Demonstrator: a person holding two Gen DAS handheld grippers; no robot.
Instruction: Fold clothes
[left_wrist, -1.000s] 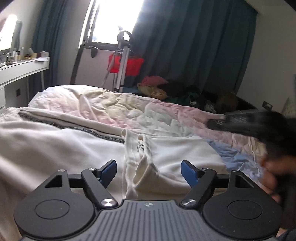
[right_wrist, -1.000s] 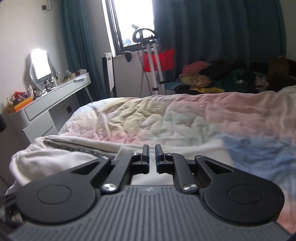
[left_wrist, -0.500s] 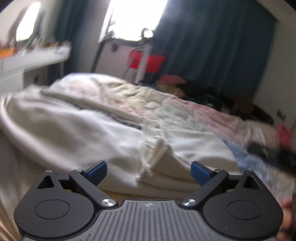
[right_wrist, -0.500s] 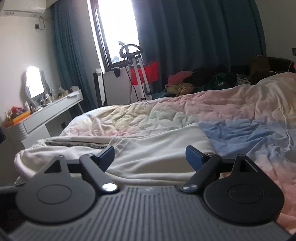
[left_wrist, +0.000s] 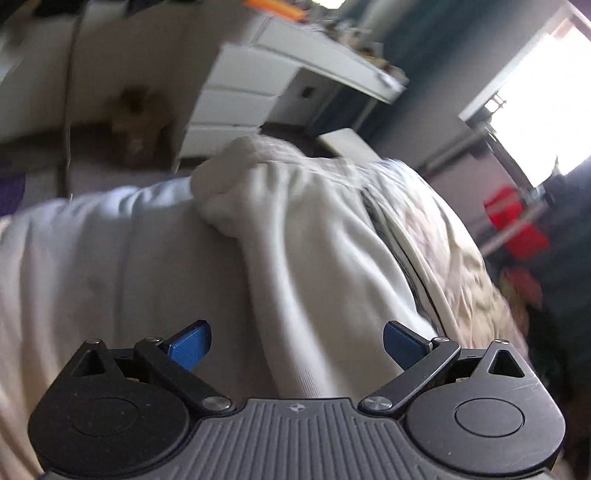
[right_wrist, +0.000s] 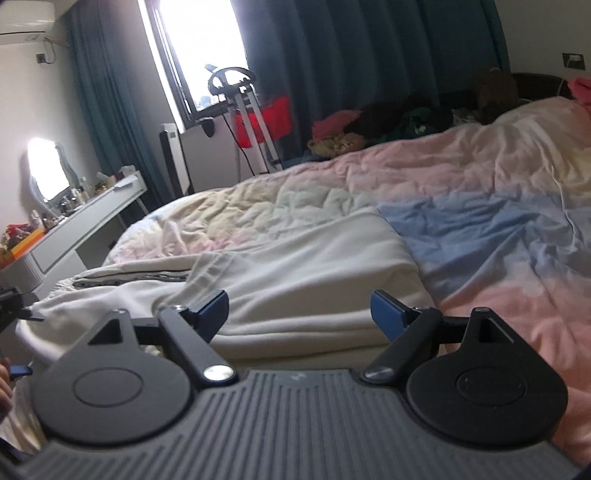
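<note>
**Both hand-held grippers open over a cream garment on the bed**

Left wrist view, tilted and motion-blurred: the left hand-held gripper (left_wrist: 295, 345) has its blue-padded jaws spread wide, with nothing between them. A cream garment (left_wrist: 314, 266) lies just ahead of the fingertips, draped over the bed's edge; one end is bunched into a rounded lump at upper left. A dark printed band (left_wrist: 399, 251) runs along the garment's right side. Behind stands a white drawer unit (left_wrist: 236, 99); a window (left_wrist: 546, 96) glows at right.

Right wrist view: the right hand-held gripper (right_wrist: 299, 314) is likewise wide open and holds nothing. The garment (right_wrist: 306, 273) lies flat in stacked layers on the bed, directly in front of the jaws, its right edge resting on a pastel quilt (right_wrist: 498, 221) of pink, blue and yellow patches. The left hand-held gripper (right_wrist: 16, 317) shows partly at the left margin. A white dressing bench (right_wrist: 92, 214) carries a mirror (right_wrist: 48, 173) and small items; teal curtains (right_wrist: 369, 66) flank the window.
</note>
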